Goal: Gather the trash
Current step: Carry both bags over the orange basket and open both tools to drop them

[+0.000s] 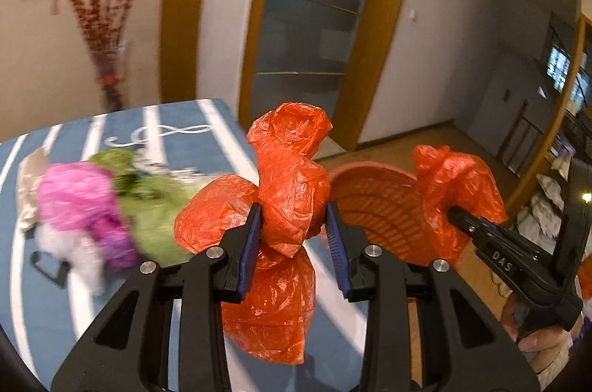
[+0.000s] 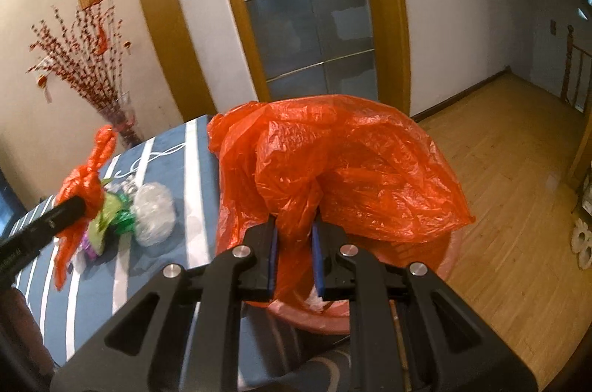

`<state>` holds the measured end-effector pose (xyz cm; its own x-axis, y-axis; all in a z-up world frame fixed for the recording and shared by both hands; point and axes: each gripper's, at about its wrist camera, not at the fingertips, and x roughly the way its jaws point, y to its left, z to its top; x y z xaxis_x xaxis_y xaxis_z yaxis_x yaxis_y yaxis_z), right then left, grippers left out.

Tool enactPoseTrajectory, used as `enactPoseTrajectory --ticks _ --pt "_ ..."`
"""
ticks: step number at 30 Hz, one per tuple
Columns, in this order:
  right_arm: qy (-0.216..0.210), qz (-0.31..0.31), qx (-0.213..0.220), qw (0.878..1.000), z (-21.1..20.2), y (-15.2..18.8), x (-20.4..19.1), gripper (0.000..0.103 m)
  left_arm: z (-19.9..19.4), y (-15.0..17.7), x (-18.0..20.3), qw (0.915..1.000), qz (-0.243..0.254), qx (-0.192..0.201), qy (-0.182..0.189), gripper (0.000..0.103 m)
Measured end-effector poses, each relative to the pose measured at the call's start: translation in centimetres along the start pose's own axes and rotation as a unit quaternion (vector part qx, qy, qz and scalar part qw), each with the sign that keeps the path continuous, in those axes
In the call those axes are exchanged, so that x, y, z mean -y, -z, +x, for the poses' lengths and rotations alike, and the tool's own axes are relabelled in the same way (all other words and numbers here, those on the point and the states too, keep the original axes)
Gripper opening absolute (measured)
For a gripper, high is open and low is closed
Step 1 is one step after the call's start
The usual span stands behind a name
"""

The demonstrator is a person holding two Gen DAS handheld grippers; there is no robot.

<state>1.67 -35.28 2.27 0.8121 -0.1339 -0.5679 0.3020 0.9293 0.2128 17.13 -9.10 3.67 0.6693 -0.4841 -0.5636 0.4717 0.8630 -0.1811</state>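
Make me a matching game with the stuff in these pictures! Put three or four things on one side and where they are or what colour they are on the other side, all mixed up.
Things:
1. plastic bag
2. crumpled pink wrapper
3. glass door
4. branches with red blossoms

Descriptions:
A. grey-blue with a wooden frame
B. orange, pinched by both grippers
C. standing by the wall behind the table
D. lying on the blue striped tablecloth

Pairs: 1-B, 2-D, 3-A, 4-C
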Motion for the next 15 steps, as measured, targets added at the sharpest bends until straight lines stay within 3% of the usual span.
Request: enactPoseTrajectory --ticks 15 --pt "0.010 0.039 0.008 0.999 1.8 -2.0 4.7 0.016 7.2 0.3 6.5 0.9964 0.033 -0.051 0.059 0.035"
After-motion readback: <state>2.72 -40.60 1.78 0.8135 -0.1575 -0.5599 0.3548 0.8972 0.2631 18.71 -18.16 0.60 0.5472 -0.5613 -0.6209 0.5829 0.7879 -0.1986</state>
